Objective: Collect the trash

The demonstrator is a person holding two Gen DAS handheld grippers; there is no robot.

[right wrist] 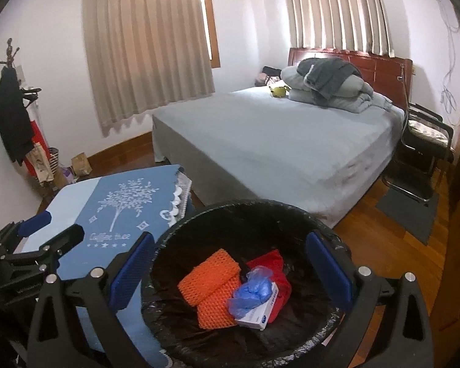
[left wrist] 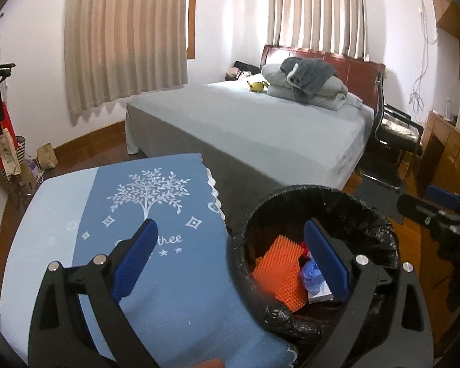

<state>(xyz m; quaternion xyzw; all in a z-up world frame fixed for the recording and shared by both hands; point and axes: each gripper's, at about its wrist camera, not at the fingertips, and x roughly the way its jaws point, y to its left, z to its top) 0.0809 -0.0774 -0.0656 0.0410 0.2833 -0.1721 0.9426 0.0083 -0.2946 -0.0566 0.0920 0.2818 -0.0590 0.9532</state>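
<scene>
the right gripper (right wrist: 230,271) hangs over the mouth of the trash bin (right wrist: 181,224), jaws spread wide with nothing between them. the left gripper (left wrist: 231,259) is also spread wide and empty, straddling the bin's rim, one finger over the blue cloth (left wrist: 156,276) at 9 o'clock and the other over the bin's opening at 3 o'clock.

the step looks like the end of a drop-off: both claws are empty above the bin, and the trash appears to be already inside. the cloth-covered table shows no loose rubbish in either view, so the task seems close to done, though parts of the table are hidden behind the grippers. the next move, as i judge it, calls for lifting both claws clear of the rim without snagging the loose black liner (left wrist: 291,316), then scanning for anything left.

in the right wrist view, the bin is lined with a crinkled black bag and holds an orange spiky mesh piece (right wrist: 208,282) towards 9 o'clock, a red item (right wrist: 273,263) at 1 o'clock, a crumpled blue plastic glove (right wrist: 254,285) at centre, and a small white box (right wrist: 257,316) under the glove at 5 o'clock. all lie loosely, touching each other, well below the rim.
</scene>
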